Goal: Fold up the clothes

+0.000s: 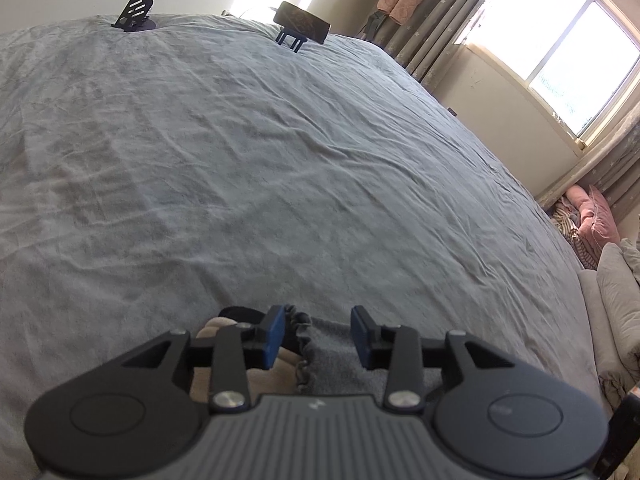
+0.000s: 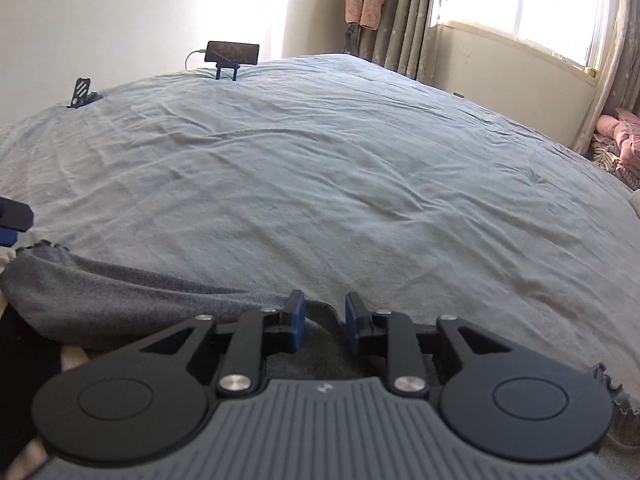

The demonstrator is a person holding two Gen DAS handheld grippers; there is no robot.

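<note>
Bed (image 2: 320, 184): grey garment (image 2: 120, 296) under claws.

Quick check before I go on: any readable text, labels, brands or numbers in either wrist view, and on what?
None readable.
Left gripper body: small pale mark, too small to read.
Right gripper body: same mark, unreadable.
Phone on its stand: screen lit, content too blurred.

No readable text, label or number in either view

A small pale mark sits on the ribbed grey housing of the left gripper (image 1: 319, 342) and of the right gripper (image 2: 322, 325), too small and blurred to make out; the phone (image 2: 232, 53) on its stand at the far edge of the bed (image 2: 360, 168) shows a dark screen with nothing legible
</note>
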